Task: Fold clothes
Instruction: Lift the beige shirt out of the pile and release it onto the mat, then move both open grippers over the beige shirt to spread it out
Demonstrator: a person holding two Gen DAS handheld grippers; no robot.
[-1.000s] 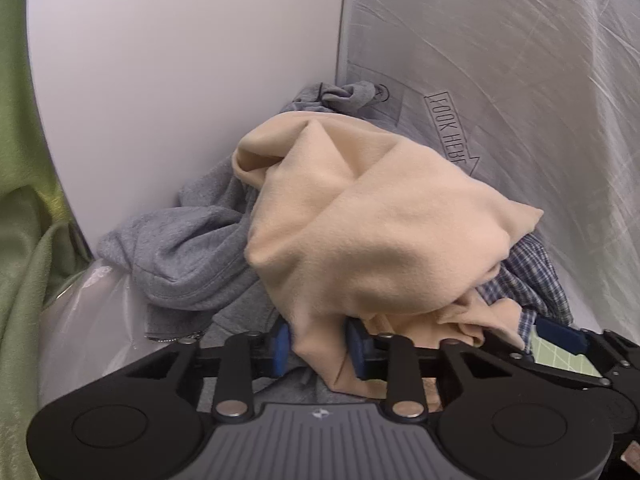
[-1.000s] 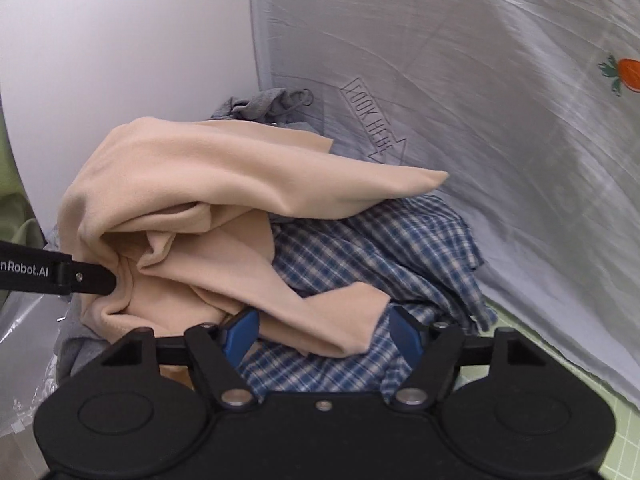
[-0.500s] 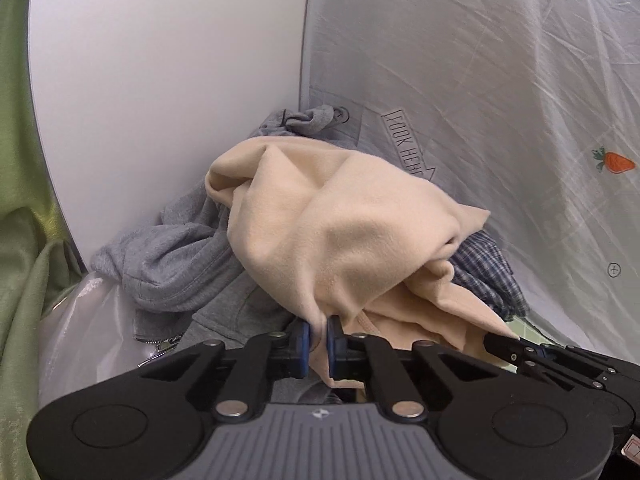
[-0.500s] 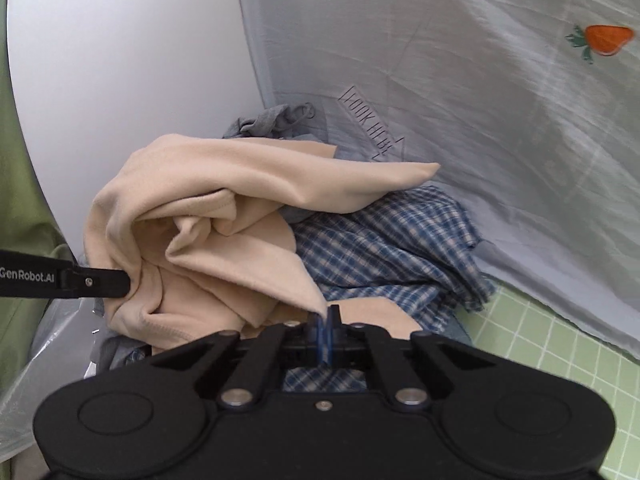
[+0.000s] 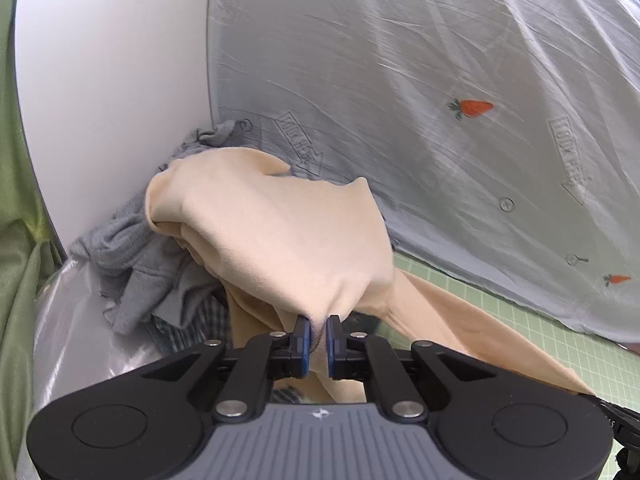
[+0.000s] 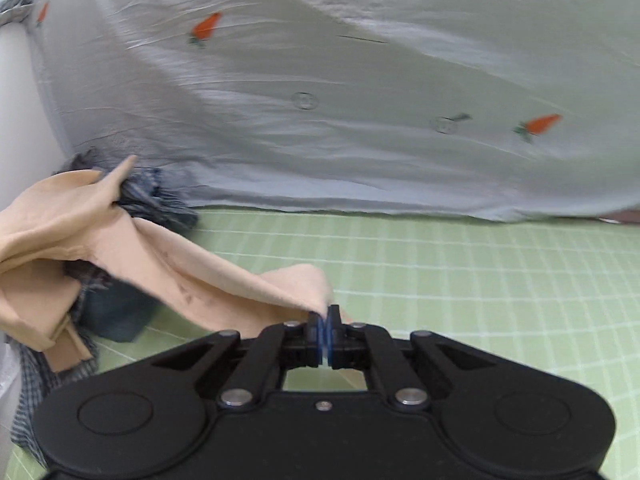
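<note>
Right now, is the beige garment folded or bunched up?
Bunched up: the beige garment hangs in loose crumpled folds, pinched at two spots, stretching off the pile.

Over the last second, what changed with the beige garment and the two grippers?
Both grippers closed on the beige garment: left gripper pinches a bunched fold, right gripper an edge. The right one then drew its part off the pile and out over the green grid mat, stretching the cloth. Grey garment and plaid shirt stayed piled in the corner.

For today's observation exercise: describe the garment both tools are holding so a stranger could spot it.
Find the heap of clothes in the corner beside the pale carrot-print sheet. The soft, plain peach-beige fleece garment lies on top, unlike the grey knit sweatshirt and blue checked shirt.
</note>
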